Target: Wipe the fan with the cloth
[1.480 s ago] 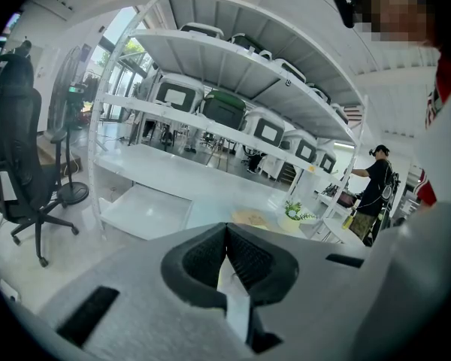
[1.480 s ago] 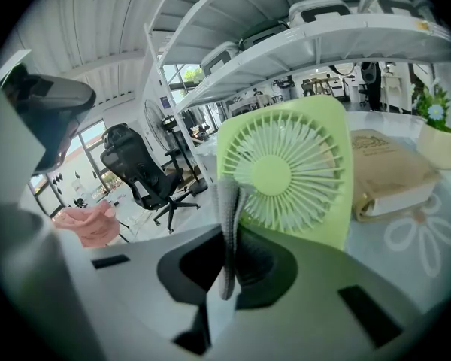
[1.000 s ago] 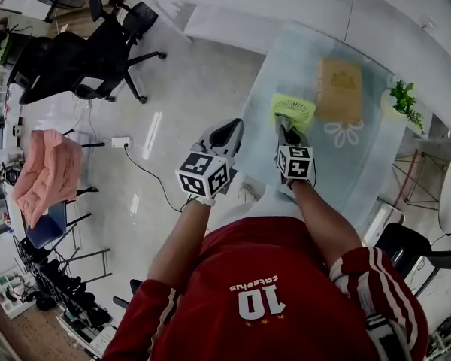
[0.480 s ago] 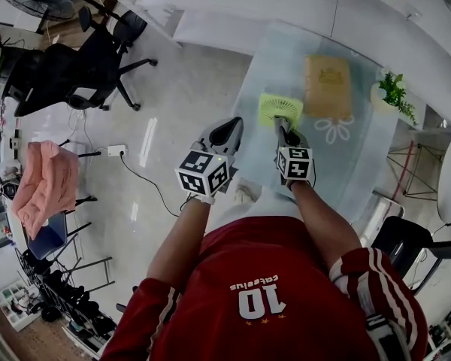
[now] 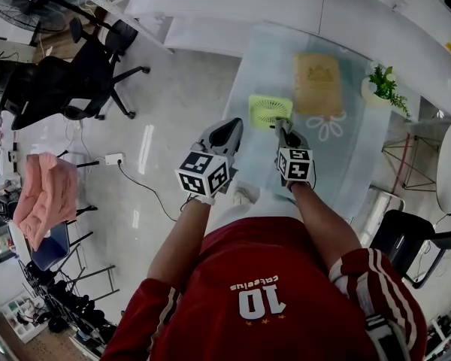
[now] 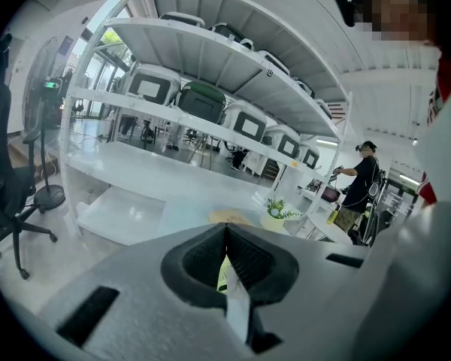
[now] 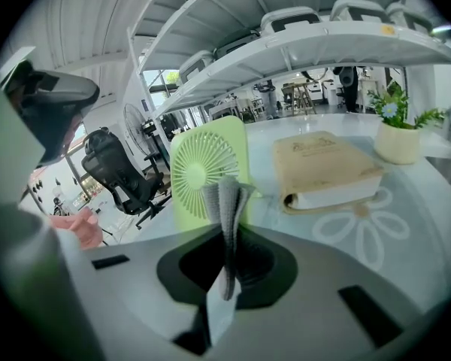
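A small light-green fan (image 5: 270, 111) (image 7: 208, 168) stands upright on the glass table (image 5: 361, 149), its grille facing me. My right gripper (image 5: 283, 125) (image 7: 225, 224) is just in front of the fan, shut on a folded grey cloth (image 7: 227, 201) that sticks up between the jaws a short way from the grille. To its left, my left gripper (image 5: 227, 130) (image 6: 226, 228) hangs over the floor beside the table edge, shut with nothing in it. A sliver of the green fan (image 6: 222, 273) shows past its jaws.
A tan book (image 5: 316, 83) (image 7: 327, 170) lies behind the fan, with a potted plant (image 5: 382, 85) (image 7: 397, 138) at the table's far right. White shelving runs along the back. Black office chairs (image 5: 68, 81) and a pink cloth on a rack (image 5: 45, 194) stand to the left.
The table, fan and book have slid left in the head view while both grippers kept their places. The right gripper still holds the cloth.
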